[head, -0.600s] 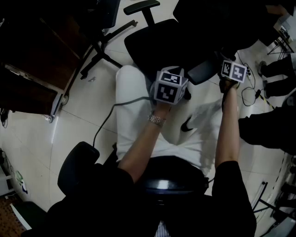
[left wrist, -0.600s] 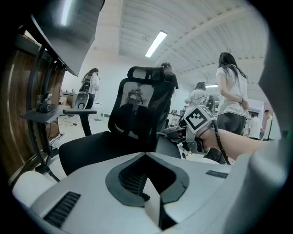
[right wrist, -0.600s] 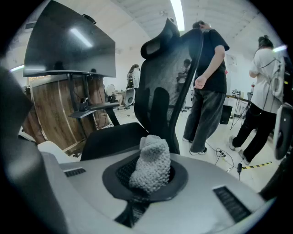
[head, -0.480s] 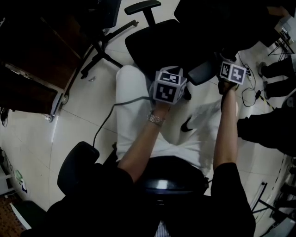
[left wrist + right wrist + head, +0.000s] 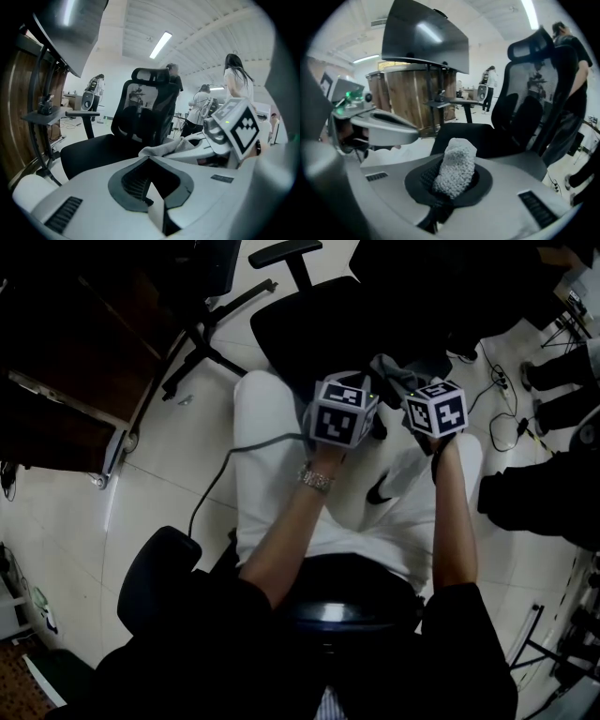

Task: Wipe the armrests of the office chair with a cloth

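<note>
The right gripper (image 5: 449, 183) is pinching a pale grey, knobbly-weave cloth (image 5: 454, 168). Its jaws are closing on the lower fold while the rest of the cloth is standing up out of them.

A moment ago this gripper was sitting further out, at about 2 o'clock from the person's knees, over the near armrest pad. Now it is swinging in toward 8 o'clock and drawing up just beside the left gripper (image 5: 151, 186). In the head view the cloth (image 5: 388, 371) is bunching in front of the two marker cubes, so I cannot tell whether it is touching the pad.

The left gripper's jaws are resting together with nothing between them, and it is barely shifting.

The black mesh-backed office chair (image 5: 314, 324) is standing at 12 o'clock. Its far T-shaped black armrest (image 5: 286, 253) is lying well apart from both grippers.

The swing inward suggests one wiping stroke is finishing. The far armrest is probably waiting for its own pass, which will need a long reach across the seat.
</note>
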Demonstrator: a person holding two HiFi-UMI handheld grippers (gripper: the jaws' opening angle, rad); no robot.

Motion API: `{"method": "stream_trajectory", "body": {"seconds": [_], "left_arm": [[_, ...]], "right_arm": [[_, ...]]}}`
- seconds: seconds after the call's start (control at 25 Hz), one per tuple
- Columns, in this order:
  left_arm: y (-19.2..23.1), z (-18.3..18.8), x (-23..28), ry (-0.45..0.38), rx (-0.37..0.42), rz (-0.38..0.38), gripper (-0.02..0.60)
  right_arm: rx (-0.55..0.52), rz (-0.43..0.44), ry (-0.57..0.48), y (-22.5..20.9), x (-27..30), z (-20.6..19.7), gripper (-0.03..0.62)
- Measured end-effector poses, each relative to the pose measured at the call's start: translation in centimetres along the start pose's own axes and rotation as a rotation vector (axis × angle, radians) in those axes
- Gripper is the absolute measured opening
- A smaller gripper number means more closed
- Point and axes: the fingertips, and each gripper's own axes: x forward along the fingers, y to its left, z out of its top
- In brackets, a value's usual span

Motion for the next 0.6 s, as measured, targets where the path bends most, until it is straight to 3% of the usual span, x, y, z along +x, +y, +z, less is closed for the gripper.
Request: {"method": "stream_trajectory", "body": {"seconds": [0.2, 0.32, 0.4, 0.6], "left_arm": [[0.0, 0.7, 0.0, -0.026, -0.013, 0.000, -0.007], [0.2, 0.8, -0.3, -0.024, -0.013, 0.004, -0.006], [0.4, 0.7, -0.2, -0.019, -0.009, 0.004, -0.008], [-0.3, 0.7, -0.1, -0.018, -0.002, -0.010, -0.006]], "right_arm": [[-0.091, 0.216, 0.034, 6.7, -1.7, -1.9, 0.025], [-0.028, 0.258, -0.027, 5.8, -3.9, -1.6, 0.025], [0.093, 0.173, -0.136, 1.3, -5.8, 0.4, 0.025], [0.355, -0.217, -0.326, -13.1, -9.6, 4.3, 0.025]]}}
